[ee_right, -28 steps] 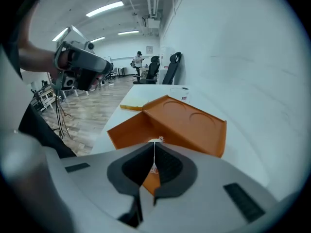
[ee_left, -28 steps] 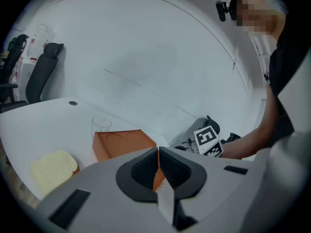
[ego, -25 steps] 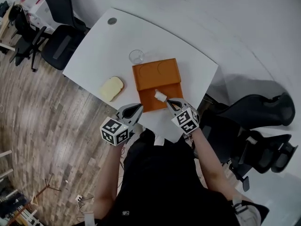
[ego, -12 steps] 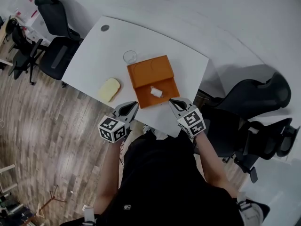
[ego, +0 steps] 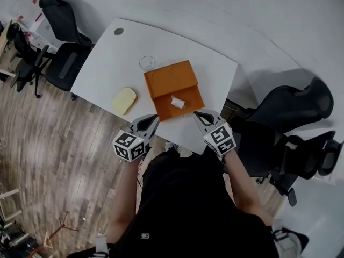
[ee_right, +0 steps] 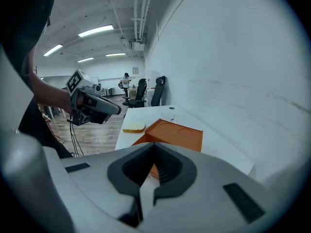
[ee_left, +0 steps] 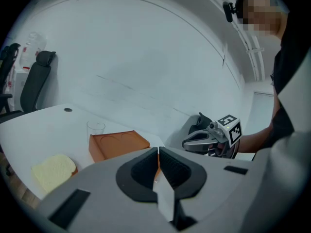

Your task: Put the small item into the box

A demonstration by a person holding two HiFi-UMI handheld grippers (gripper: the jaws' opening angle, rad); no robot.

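An orange box point(ego: 167, 82) lies open on the white table point(ego: 107, 63), lid folded back. A small white item point(ego: 177, 101) rests inside its near half. My left gripper point(ego: 153, 120) hovers shut and empty at the table's near edge, left of the box. Shut and holding nothing, my right gripper point(ego: 200, 115) sits just right of the box's near corner. From the left gripper view I see the box point(ee_left: 116, 143) and the right gripper point(ee_left: 187, 143) beyond my closed jaws. The right gripper view shows the box point(ee_right: 175, 132) ahead and the left gripper point(ee_right: 114, 109) off to the left.
A pale yellow sponge point(ego: 124, 99) lies on the table left of the box, and a clear glass point(ego: 147, 63) stands behind it. Black office chairs point(ego: 64, 63) stand at the left and at the right point(ego: 290, 112). Wooden floor lies left of the table.
A second ago the right gripper was at the white item over the box; it has pulled back toward me, and the item now lies in the box. The left gripper has barely moved.
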